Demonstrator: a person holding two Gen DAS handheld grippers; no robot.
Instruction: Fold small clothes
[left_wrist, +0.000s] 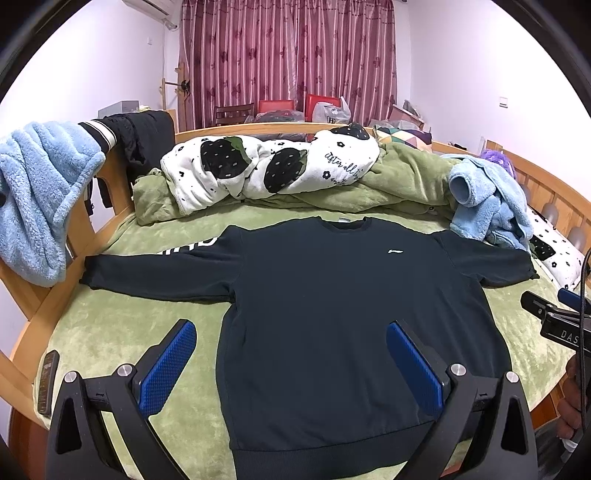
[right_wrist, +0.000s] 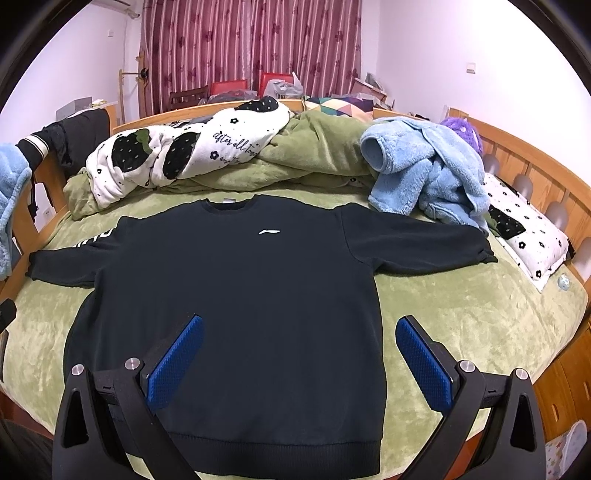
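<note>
Sweatshirt (left_wrist: 332, 302), dark navy with a small white logo on the chest, is what I see spread flat and face up in the middle of the bed (left_wrist: 110, 332), hem toward the near edge, collar toward the far edge, and both sleeves stretched out toward the left and right edges. Along the far edge I see a bunched green blanket (left_wrist: 406, 173) with a white strawberry-print quilt (left_wrist: 266, 166) piled on it, and a light blue fleece garment (right_wrist: 424, 184) heaped at the far right corner just beyond the right sleeve cuff. My left gripper (left_wrist: 291, 363) hovers over the lower left part of the sweatshirt, its 2 blue pads wide apart and holding nothing. My right gripper (right_wrist: 299, 360) hangs above the lower right part, likewise spread wide and empty.
</note>
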